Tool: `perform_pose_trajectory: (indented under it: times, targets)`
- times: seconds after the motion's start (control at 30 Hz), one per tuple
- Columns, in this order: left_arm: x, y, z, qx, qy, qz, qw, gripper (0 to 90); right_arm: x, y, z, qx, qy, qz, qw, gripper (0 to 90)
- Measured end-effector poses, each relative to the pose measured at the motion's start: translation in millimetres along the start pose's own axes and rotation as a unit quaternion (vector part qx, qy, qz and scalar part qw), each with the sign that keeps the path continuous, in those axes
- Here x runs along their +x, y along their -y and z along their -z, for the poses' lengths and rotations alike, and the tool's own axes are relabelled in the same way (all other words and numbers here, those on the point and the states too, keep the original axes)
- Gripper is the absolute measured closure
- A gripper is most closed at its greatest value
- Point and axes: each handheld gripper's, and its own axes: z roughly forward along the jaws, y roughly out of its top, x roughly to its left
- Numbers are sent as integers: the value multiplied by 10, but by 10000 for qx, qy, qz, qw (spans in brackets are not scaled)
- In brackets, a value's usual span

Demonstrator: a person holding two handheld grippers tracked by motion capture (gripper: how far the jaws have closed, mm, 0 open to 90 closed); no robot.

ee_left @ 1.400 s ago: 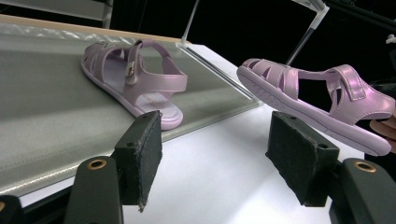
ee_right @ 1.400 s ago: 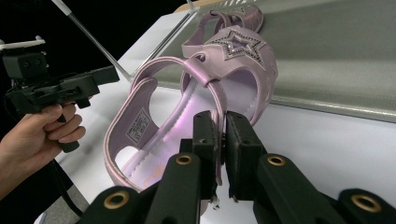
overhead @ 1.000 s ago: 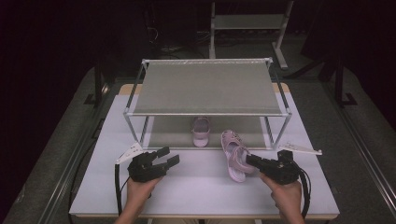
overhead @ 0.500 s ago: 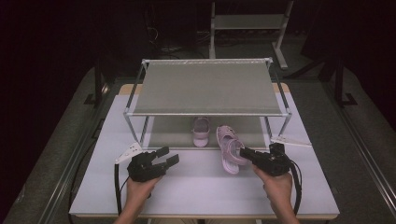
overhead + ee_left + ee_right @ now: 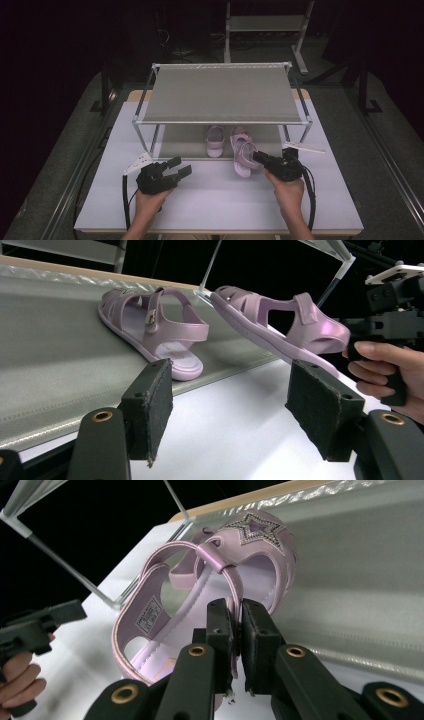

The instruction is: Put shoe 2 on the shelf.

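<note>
R gripper (image 5: 260, 159) was pinched tight on the heel strap of the held sandal (image 5: 243, 157), a lilac kid's shoe w/ a glitter star on the toe. In the right gripper view the pads (image 5: 220, 625) squeezed the strap flat, no gap between them. The sandal hung tilted, toe over the front edge of the rack's lower shelf (image 5: 185, 140), heel out over the white table (image 5: 215, 200). Its mate, the parked sandal (image 5: 215, 141), sat flat on that shelf just beside it.

L gripper (image 5: 179, 167) was spread wide, nothing between its pads, low over the table well left of the shoes.

Handling, my read: light, soft plastic, strap bends easily, so the shoe would prob swing or droop from a strap grip. Sole looked stiffer; a pinch across the sole edge or heel would give more control, but the strap was ok for a short carry. Surface looked smooth, maybe slick.

Room: the top shelf (image 5: 222, 95) overhangs the slot, so headroom seemed tight. The front right post (image 5: 306, 131) stood near my R hand (image 5: 290, 192), and the parked sandal bounded the left. Open shelf lay right of the pair.
</note>
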Motion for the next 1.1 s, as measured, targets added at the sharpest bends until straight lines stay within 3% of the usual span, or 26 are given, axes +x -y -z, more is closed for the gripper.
perform_pose_trajectory:
  times: [0.6,1.1]
  targets:
    - [-17,-8,-31,-4,56,22,10000,345,-142,-72,-241,-187,343,-2,9992,827]
    - [-24,-15,-57,15,129,5,9999,345,-163,-183,-506,-264,519,18,9983,827]
